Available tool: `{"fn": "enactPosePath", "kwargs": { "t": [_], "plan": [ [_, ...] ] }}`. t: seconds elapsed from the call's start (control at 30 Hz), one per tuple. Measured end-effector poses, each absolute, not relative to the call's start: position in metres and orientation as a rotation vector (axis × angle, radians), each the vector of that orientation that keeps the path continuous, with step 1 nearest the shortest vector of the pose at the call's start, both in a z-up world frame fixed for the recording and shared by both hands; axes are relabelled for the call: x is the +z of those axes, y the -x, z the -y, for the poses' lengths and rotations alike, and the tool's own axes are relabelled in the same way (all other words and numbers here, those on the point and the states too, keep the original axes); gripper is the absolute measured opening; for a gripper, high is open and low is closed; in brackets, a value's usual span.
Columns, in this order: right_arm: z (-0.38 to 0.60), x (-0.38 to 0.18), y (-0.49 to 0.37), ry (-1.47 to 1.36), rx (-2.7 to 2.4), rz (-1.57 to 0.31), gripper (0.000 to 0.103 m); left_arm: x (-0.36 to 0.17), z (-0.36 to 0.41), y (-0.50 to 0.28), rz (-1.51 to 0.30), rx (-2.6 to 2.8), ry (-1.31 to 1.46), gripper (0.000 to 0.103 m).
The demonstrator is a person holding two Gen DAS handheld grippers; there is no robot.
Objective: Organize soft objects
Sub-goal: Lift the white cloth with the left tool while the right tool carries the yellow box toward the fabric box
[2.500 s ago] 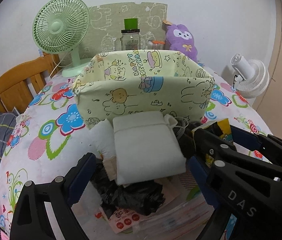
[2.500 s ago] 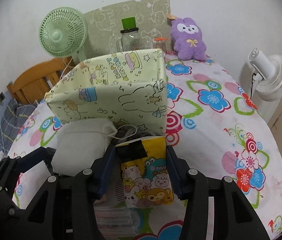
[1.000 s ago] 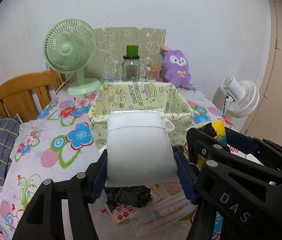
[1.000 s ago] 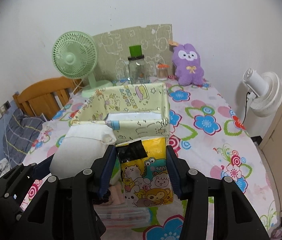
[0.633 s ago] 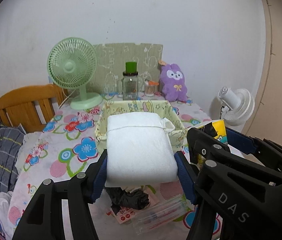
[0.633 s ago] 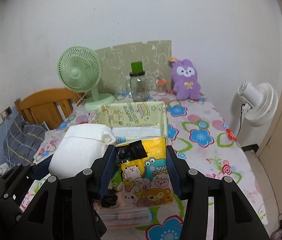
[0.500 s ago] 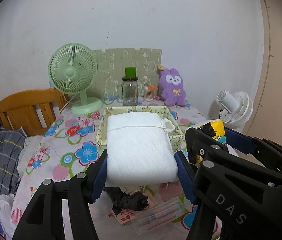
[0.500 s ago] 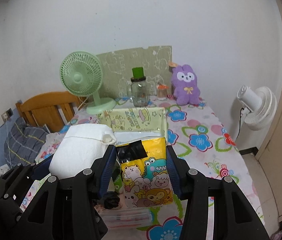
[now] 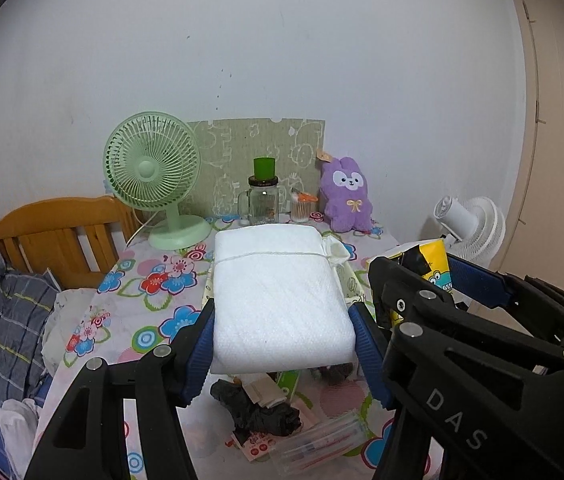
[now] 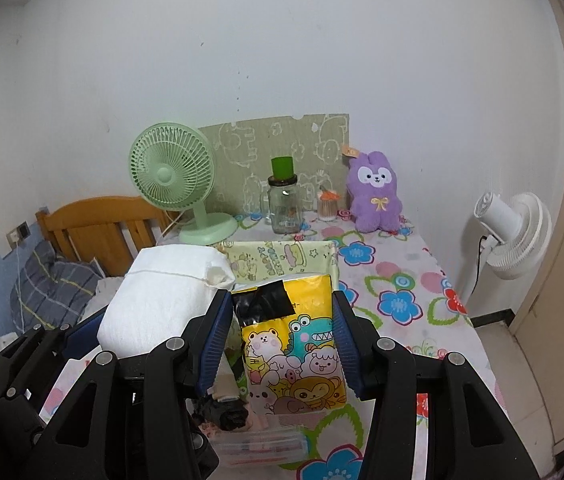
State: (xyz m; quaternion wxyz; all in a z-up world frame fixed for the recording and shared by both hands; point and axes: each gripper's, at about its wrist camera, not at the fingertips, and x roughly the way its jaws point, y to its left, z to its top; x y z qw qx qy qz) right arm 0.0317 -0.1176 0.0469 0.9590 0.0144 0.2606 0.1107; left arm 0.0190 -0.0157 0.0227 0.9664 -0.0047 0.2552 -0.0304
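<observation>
My left gripper (image 9: 282, 340) is shut on a white soft pack tied with string (image 9: 278, 292) and holds it high above the table. My right gripper (image 10: 282, 344) is shut on a yellow cartoon-animal tissue pack (image 10: 289, 344), also raised. Each gripper shows in the other's view: the white pack (image 10: 162, 304) at left, the yellow pack (image 9: 425, 260) at right. The pale yellow fabric box (image 10: 282, 260) sits on the table beyond and below both packs; the white pack mostly hides it in the left wrist view.
A floral cloth covers the table (image 10: 397, 304). At the back stand a green fan (image 9: 150, 176), a glass jar (image 9: 264, 204) and a purple plush (image 9: 347, 196). A black bag (image 9: 258, 412) and a clear case (image 9: 317, 444) lie below the grippers. A white fan (image 10: 513, 232) stands right.
My left gripper closed on the white pack and lifted it. Both grippers have risen well above the table with their packs; the fabric box now looks smaller and lower.
</observation>
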Motion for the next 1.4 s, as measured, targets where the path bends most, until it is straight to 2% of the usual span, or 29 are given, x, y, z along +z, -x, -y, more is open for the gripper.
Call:
{"fn": "enactPosePath", "kwargs": {
  "t": [1.4],
  "plan": [
    [0.099, 0.023, -0.164, -0.042, 0.245, -0.581, 0.053, 0.007, 0.002, -0.139, -0.581, -0.016, 0.018, 0.066]
  ]
}}
